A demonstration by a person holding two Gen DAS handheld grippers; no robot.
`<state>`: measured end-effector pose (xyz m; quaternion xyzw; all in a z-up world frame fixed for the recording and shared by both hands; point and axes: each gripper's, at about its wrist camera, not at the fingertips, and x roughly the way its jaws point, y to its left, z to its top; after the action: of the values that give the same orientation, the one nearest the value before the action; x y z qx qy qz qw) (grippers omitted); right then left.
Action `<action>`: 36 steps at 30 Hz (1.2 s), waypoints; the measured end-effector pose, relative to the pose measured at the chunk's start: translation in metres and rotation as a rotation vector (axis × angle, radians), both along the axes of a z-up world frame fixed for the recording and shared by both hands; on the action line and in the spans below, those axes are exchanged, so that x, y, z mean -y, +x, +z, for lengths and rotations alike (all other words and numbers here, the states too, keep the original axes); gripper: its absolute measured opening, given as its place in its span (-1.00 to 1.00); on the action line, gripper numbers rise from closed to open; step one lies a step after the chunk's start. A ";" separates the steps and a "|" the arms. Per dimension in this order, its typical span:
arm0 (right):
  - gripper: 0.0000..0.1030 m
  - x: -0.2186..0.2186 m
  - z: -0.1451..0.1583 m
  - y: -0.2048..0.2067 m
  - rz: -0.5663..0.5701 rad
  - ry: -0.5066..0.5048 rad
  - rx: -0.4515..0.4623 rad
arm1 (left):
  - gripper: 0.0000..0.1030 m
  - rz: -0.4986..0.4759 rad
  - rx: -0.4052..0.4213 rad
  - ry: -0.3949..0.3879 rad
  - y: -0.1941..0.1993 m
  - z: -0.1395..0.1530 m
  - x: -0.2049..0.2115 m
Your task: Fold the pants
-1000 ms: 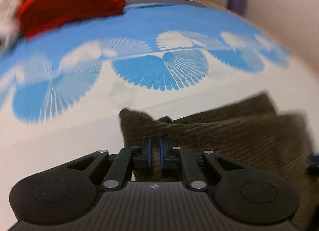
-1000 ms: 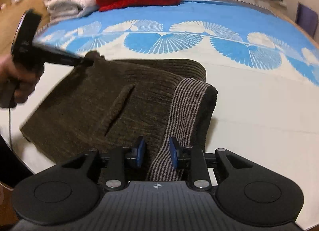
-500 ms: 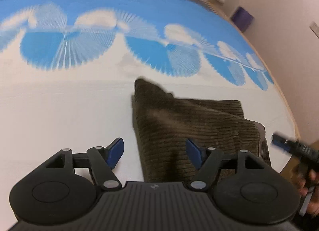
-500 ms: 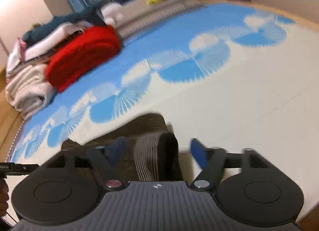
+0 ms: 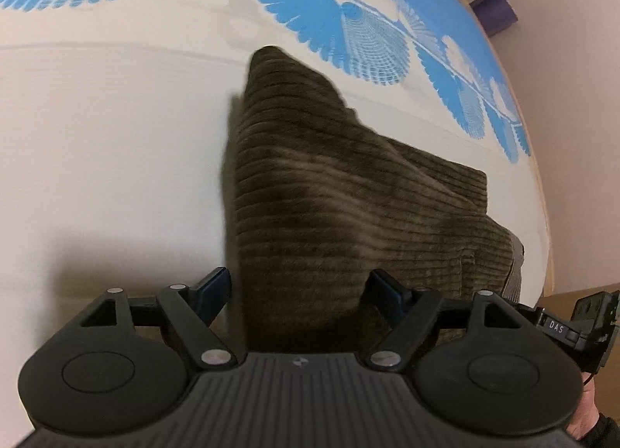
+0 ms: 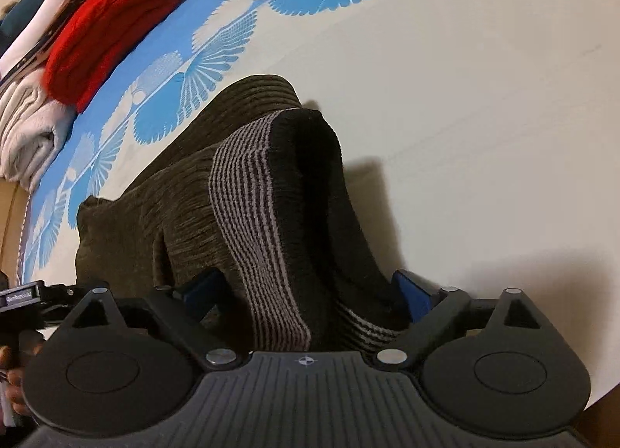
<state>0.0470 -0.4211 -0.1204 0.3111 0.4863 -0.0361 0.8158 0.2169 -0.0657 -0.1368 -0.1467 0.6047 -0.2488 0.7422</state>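
1. Left gripper [image 5: 300, 293]: a matt black body with a ribbed top plate, two round discs at its sides and silver screw heads on the linkage arms.
2. Its fingers [image 5: 215, 287] carry blue pads.
3. Right gripper [image 6: 310, 289]: the same black build, a small crosshair mark on the ribbed plate.
4. A dark sleeve [image 5: 604, 426] shows at the wrist.

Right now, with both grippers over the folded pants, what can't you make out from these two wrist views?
- Near edge of the pants: hidden in both views by the grippers' own bodies.
- Whether the right gripper touches the striped waistband: its left pad is half buried in cloth.
- Left gripper: whether its pads rest on the cloth cannot be told.
- Stack of folded laundry: cut off by the frame edge, right wrist view.
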 end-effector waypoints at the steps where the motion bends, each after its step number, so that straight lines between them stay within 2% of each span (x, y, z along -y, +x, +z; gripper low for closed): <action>1: 0.83 -0.002 0.001 0.002 0.002 -0.009 0.000 | 0.60 -0.010 0.010 0.004 0.000 0.001 0.003; 3: 0.72 -0.008 0.005 0.003 0.003 -0.039 0.008 | 0.56 -0.024 0.031 0.016 0.001 0.002 0.010; 5: 0.59 -0.013 0.011 0.005 0.002 -0.075 0.019 | 0.37 -0.024 0.054 0.040 0.000 0.004 0.013; 7: 0.39 -0.020 0.020 0.006 0.006 -0.127 0.047 | -0.04 -0.033 0.093 0.058 -0.001 0.011 0.014; 9: 0.10 -0.027 0.033 0.005 0.022 -0.178 0.101 | -0.26 -0.049 0.144 0.051 -0.001 0.025 0.014; 12: -0.07 -0.035 0.055 0.009 0.036 -0.195 0.189 | -0.30 -0.047 0.244 0.073 0.000 0.049 0.010; 16: -0.19 -0.053 0.082 0.031 0.095 -0.220 0.292 | -0.31 0.022 0.352 0.086 0.015 0.080 -0.010; 17: -0.20 -0.061 0.094 0.040 0.123 -0.232 0.342 | -0.31 0.042 0.379 0.088 0.020 0.088 -0.017; 20: -0.20 -0.081 0.128 0.070 0.190 -0.258 0.476 | -0.32 0.130 0.383 0.037 0.041 0.100 -0.043; 21: -0.20 -0.084 0.135 0.081 0.203 -0.261 0.488 | -0.32 0.152 0.396 0.036 0.048 0.102 -0.052; 24: -0.19 -0.092 0.137 0.119 0.236 -0.251 0.448 | -0.32 0.171 0.416 0.066 0.066 0.102 -0.067; 29: -0.16 -0.108 0.101 0.159 0.274 -0.221 0.345 | -0.32 0.229 0.365 0.064 0.088 0.093 -0.102; 30: -0.10 -0.113 0.096 0.163 0.280 -0.209 0.326 | -0.31 0.237 0.362 0.072 0.093 0.092 -0.108; 32: 0.00 -0.121 0.084 0.171 0.291 -0.198 0.268 | -0.10 0.280 0.334 0.134 0.102 0.089 -0.120; 34: 0.00 -0.126 0.071 0.181 0.262 -0.228 0.169 | -0.04 0.351 0.319 0.236 0.104 0.088 -0.136; 35: 0.02 -0.126 0.067 0.182 0.242 -0.229 0.129 | -0.04 0.364 0.318 0.253 0.104 0.090 -0.141; 36: 0.14 -0.123 0.063 0.183 0.231 -0.205 0.106 | -0.04 0.362 0.312 0.240 0.104 0.093 -0.146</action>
<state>0.2297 -0.2979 -0.0576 0.1697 0.4687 0.0249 0.8665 0.3207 0.0800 -0.0436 -0.1234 0.4720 -0.0582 0.8710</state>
